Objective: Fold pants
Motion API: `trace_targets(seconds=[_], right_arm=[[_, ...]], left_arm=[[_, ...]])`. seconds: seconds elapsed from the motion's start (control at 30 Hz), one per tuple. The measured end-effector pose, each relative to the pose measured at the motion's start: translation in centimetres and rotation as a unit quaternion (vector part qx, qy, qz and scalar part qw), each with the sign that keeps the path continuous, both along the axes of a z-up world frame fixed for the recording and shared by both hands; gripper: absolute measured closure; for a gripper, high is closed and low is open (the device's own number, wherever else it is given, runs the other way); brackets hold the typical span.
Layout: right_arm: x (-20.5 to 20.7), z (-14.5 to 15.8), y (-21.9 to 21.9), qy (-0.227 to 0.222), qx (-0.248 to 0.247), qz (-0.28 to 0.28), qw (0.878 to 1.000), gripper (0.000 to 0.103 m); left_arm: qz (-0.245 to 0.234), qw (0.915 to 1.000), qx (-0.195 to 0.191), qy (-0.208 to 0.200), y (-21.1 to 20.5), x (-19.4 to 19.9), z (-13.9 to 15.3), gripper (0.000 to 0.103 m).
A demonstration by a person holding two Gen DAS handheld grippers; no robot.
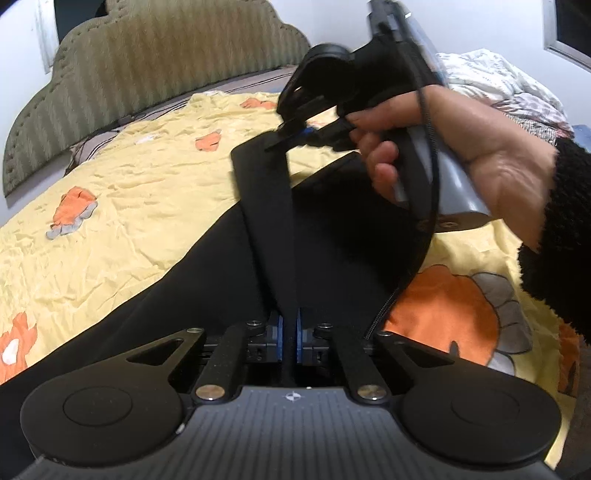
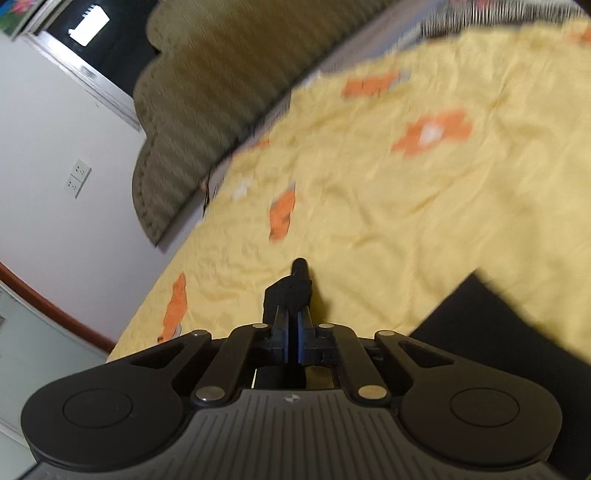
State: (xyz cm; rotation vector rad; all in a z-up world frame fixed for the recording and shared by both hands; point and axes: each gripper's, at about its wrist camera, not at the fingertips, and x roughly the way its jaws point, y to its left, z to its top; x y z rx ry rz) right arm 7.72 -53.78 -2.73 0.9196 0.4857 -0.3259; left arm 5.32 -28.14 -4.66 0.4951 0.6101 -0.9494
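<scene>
Black pants (image 1: 207, 273) lie on the yellow bedsheet (image 1: 140, 192). My left gripper (image 1: 289, 325) is shut on a taut band of the pants' edge that runs up to my right gripper (image 1: 291, 142), which is shut on the band's far end, held by a hand in a black fuzzy sleeve. In the right wrist view my right gripper (image 2: 294, 325) is shut on a small tuft of black fabric (image 2: 291, 288), lifted above the sheet. Another part of the pants (image 2: 491, 332) shows at lower right.
A green ribbed headboard (image 1: 147, 74) stands at the far side of the bed. Crumpled white bedding (image 1: 495, 77) lies at the far right. A wall with sockets (image 2: 77, 177) and a window (image 2: 88, 26) are at the left in the right wrist view.
</scene>
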Motion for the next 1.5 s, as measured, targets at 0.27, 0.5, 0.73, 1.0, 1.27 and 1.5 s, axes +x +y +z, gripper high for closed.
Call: trace_targets(seconds=[0.27,0.5,0.73,1.0,1.27,1.5], right_arm=[[-5.1,0.1,-2.0,0.018,0.002,-0.02,1.0,0.099],[-10.0,1.7,-1.0,0.002,-0.036,-0.071,0.997,0.099],[-15.7,-0.2,-0.2,0.017,-0.024,-0.122,0.992,0.099],[-16.0,-1.8,0.0,0.073,-0.005,-0.128,0.989,0.095],[-11.2,3.7,4.8,0.079,-0.181,0.012,0.98,0.081],[2.1,1.3,14.4,0.138,-0.243,0.316,0.907,0.081]], left_arm=[[-0.01,0.9994,0.014,-0.028,-0.6,-1.6,-0.5,0.097],[-0.026,0.9993,0.009,-0.025,-0.2,-1.8,0.3,0.097],[-0.046,0.9985,0.017,-0.024,-0.3,-2.4,0.0,0.097],[-0.045,0.9981,0.034,-0.026,-0.2,-2.8,-0.5,0.075],[-0.012,0.9999,-0.011,-0.004,6.6,-2.3,3.7,0.035],[0.177,0.9823,0.058,0.012,10.1,6.4,3.7,0.032]])
